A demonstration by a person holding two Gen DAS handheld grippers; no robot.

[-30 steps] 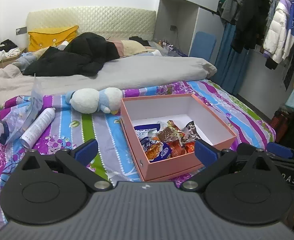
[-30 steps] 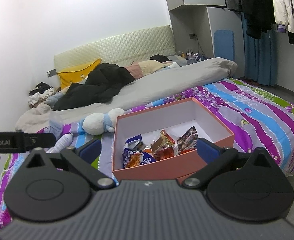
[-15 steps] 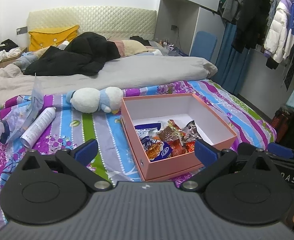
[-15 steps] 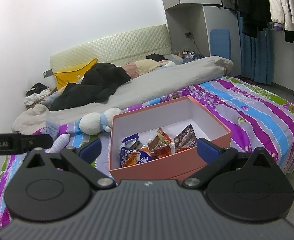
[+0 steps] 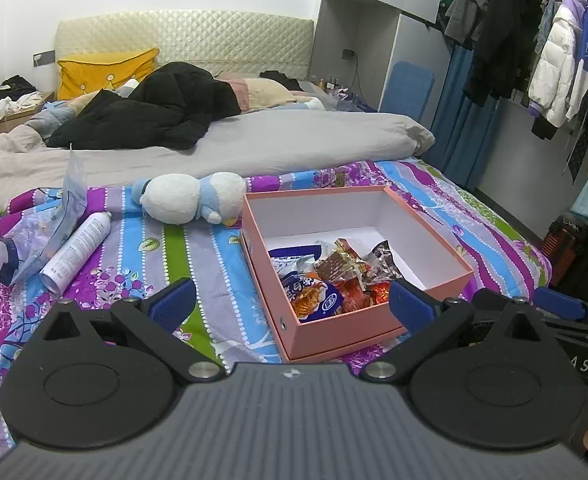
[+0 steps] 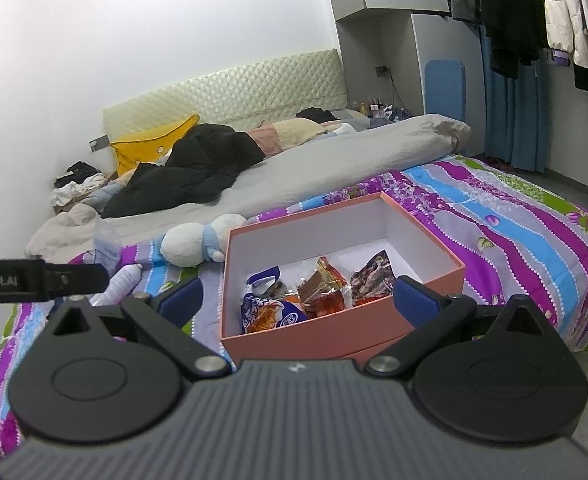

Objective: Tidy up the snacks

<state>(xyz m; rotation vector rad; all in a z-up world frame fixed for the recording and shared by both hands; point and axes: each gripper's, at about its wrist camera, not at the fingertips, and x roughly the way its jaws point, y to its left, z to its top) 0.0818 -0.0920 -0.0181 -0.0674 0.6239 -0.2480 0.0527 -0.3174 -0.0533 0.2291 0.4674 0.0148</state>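
One pink box (image 5: 378,322) holds about four snack packets (image 5: 334,276), bunched at its near end. One plush toy (image 5: 191,203) and one spray can (image 5: 77,251) lie left of it on the striped bed (image 5: 165,256), in a bedroom with hanging coats (image 5: 506,32). Left tongs (image 5: 291,306) and right tongs (image 6: 298,300) both gape wide and hold nothing; the box sits just ahead between their tips.
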